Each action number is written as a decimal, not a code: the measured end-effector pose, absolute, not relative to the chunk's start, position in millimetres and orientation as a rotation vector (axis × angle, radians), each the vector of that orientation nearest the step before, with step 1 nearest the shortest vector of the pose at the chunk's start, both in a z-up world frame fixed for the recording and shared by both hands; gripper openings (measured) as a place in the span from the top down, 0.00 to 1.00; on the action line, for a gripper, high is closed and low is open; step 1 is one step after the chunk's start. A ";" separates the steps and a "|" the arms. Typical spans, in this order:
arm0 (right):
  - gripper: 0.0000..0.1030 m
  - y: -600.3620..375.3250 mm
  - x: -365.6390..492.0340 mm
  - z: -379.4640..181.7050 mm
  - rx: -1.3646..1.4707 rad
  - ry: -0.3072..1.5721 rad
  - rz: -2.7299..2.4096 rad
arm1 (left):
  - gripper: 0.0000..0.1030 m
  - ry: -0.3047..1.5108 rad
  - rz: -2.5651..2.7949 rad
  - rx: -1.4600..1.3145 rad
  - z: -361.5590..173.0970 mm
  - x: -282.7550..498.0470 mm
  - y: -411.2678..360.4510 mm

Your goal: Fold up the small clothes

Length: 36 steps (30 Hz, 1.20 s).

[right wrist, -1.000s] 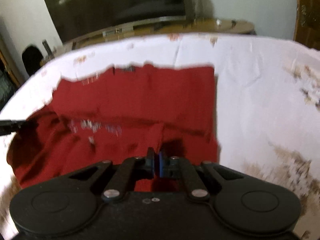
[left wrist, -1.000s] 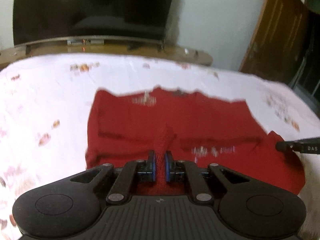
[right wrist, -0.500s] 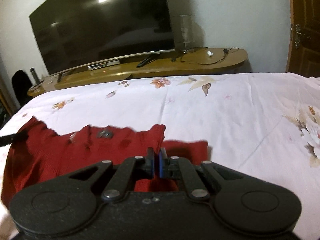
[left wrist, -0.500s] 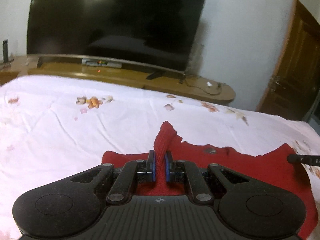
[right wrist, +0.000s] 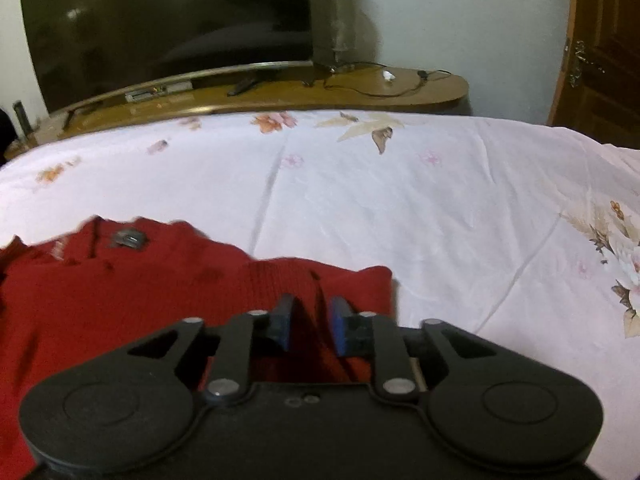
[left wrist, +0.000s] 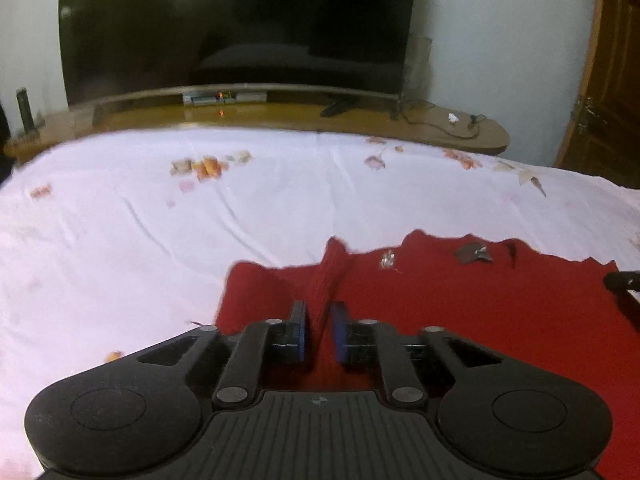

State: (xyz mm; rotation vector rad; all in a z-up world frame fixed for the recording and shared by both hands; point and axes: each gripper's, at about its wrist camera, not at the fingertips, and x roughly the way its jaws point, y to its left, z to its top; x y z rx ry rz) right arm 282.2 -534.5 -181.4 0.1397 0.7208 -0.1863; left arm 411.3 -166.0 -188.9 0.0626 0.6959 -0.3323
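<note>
Red garment (left wrist: 460,312) lies folded on the white floral bedsheet (left wrist: 120,232), near edge of bed; left gripper (left wrist: 319,330) jaws have just been opening, a raised ridge of red fabric between the pads, no longer pinched; right gripper (right wrist: 309,326) jaws likewise just opening, spread over the garment's right corner; TV (left wrist: 240,24) beyond.

The left gripper (left wrist: 318,330) points forward and downward toward twelve o'clock; its jaws have just been opening, and a ridge of red cloth stands loose between the blue pads (left wrist: 339,330). The right gripper (right wrist: 310,326) is pitched likewise, its jaws also just opened, the pads parted over cloth. Its tip (left wrist: 620,280) shows at three o'clock in the left view.
</note>
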 end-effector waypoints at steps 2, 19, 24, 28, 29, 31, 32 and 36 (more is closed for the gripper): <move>0.66 -536.5 272.4 -170.3 0.164 0.698 -0.185 | 0.26 0.642 -0.318 0.054 -175.8 398.4 -160.9; 0.66 -486.3 225.3 -187.9 0.166 0.765 -0.120 | 0.24 0.746 -0.344 0.109 -200.2 353.6 -166.7; 0.63 -475.1 215.5 -158.7 0.174 0.694 -0.090 | 0.24 0.734 -0.385 0.080 -187.4 336.7 -164.4; 0.62 -461.8 203.2 -165.8 0.164 0.721 -0.060 | 0.24 0.792 -0.365 0.111 -206.8 330.3 -169.4; 0.61 -457.9 200.8 -171.0 0.156 0.735 -0.057 | 0.24 0.792 -0.353 0.135 -213.4 327.5 -170.6; 0.61 -453.8 200.4 -185.8 0.142 0.782 -0.059 | 0.24 0.765 -0.354 0.183 -217.7 319.6 -174.8; 0.61 -453.4 201.4 -195.4 0.136 0.817 -0.064 | 0.24 0.765 -0.351 0.192 -216.8 318.5 -176.2; 0.60 -453.1 200.2 -183.9 0.168 0.802 -0.066 | 0.24 0.806 -0.334 0.143 -204.1 319.8 -170.9</move>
